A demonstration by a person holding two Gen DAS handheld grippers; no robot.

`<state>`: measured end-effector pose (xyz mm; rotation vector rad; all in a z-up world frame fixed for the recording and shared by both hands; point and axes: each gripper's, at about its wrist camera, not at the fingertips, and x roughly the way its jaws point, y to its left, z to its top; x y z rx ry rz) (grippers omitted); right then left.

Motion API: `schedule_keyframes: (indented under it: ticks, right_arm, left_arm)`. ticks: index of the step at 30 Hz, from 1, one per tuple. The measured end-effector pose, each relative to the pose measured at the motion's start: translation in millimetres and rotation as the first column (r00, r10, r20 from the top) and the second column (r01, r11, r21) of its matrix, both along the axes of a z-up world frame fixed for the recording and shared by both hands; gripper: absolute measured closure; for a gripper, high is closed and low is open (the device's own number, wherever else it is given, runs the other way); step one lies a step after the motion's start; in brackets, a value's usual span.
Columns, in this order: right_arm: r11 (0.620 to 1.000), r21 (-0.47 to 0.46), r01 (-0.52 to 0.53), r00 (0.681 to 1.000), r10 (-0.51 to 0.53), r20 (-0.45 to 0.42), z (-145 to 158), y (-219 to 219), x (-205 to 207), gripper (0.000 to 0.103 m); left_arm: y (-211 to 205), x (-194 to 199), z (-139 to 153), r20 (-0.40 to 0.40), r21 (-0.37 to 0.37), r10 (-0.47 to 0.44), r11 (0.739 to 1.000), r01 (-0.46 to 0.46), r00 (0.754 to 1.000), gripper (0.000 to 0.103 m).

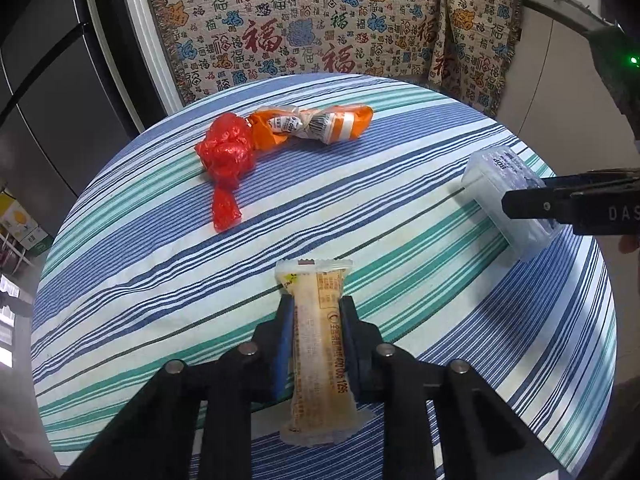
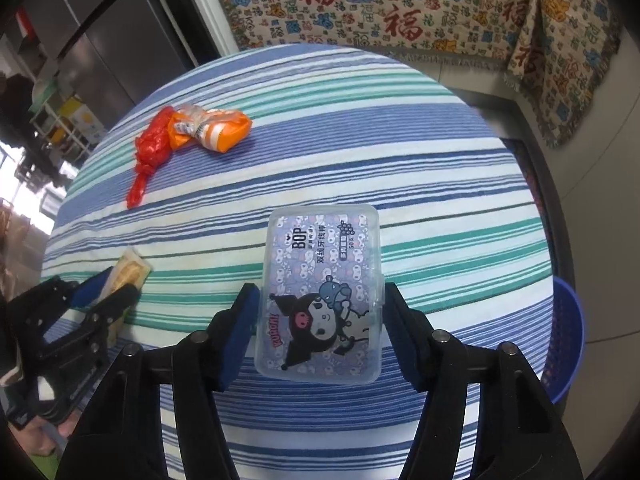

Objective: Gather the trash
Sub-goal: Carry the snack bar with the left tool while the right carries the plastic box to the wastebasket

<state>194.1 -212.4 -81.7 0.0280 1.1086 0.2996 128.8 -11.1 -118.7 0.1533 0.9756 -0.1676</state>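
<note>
A round table under a blue, green and white striped cloth [image 1: 360, 184] carries four pieces of trash. The left gripper [image 1: 316, 312] is clamped on a long cream-coloured snack bar wrapper [image 1: 320, 344], its blue-padded fingers pressing both long sides; the wrapper lies near the table's near edge, pointing toward the middle. The right gripper [image 2: 318, 304] straddles a clear rectangular plastic box with a purple cartoon label [image 2: 320, 292], which lies toward the table's right edge; its left pad sits against the box's side, while on the other side I cannot tell for certain that the pad touches. Toward the far edge lie a crumpled red plastic bag [image 1: 226, 160] and, touching it, a twisted orange-and-white wrapper [image 1: 316, 122]. A blue plastic basket [image 2: 568, 336] shows just past the table's right edge. Behind the table hangs a beige patterned cloth with red and blue characters [image 1: 320, 32].
</note>
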Motion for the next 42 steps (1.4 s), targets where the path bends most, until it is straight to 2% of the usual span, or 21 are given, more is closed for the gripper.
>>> schedule_keyframes:
  ticks: [8, 13, 17, 20, 24, 27, 30, 37, 41, 42]
  right_arm:
    - [0.999, 0.049, -0.013, 0.999, 0.011, 0.041, 14, -5, -14, 0.04]
    - [0.993, 0.115, 0.027, 0.997, -0.035, 0.067, 29, -38, -25, 0.04]
    - [0.982, 0.134, 0.131, 0.984, -0.145, 0.099, 44, -102, -33, 0.04]
    - [0.963, 0.127, 0.238, 0.961, -0.252, 0.112, 50, -160, -41, 0.039]
    - [0.936, 0.062, 0.346, 0.929, -0.351, 0.116, 43, -234, -48, 0.039]
    - [0.898, 0.04, 0.437, 0.893, -0.439, 0.097, 25, -283, -49, 0.039]
    - [0.872, 0.045, 0.487, 0.869, -0.489, 0.07, 8, -319, -49, 0.039]
    - [0.837, 0.061, 0.543, 0.838, -0.545, 0.02, -27, -367, -42, 0.039]
    - [0.818, 0.073, 0.571, 0.82, -0.572, 0.003, -43, -382, -37, 0.039]
    - [0.81, 0.081, 0.58, 0.813, -0.582, 0.0, -47, -387, -35, 0.038]
  left_arm:
    - [-1, -6, 15, 0.049, -0.026, 0.01, 1.0, -0.009, 0.999, 0.084]
    - [-23, -14, 30, 0.021, -0.136, -0.049, 0.989, 0.051, 0.999, 0.085]
    - [-76, -19, 49, 0.03, -0.18, -0.163, 0.97, 0.166, 0.986, 0.085]
    - [-135, -16, 59, 0.03, -0.225, -0.26, 0.939, 0.26, 0.965, 0.085]
    - [-218, -16, 62, 0.028, -0.262, -0.381, 0.889, 0.374, 0.924, 0.085]
    - [-275, -11, 54, 0.008, -0.305, -0.445, 0.852, 0.426, 0.895, 0.085]
    - [-322, 0, 36, -0.032, -0.347, -0.478, 0.829, 0.439, 0.878, 0.085]
    - [-394, 28, -17, -0.129, -0.343, -0.488, 0.839, 0.423, 0.863, 0.085]
    - [-421, 36, -39, -0.144, -0.313, -0.49, 0.847, 0.43, 0.859, 0.084]
    - [-425, 38, -45, -0.148, -0.311, -0.492, 0.847, 0.432, 0.858, 0.08]
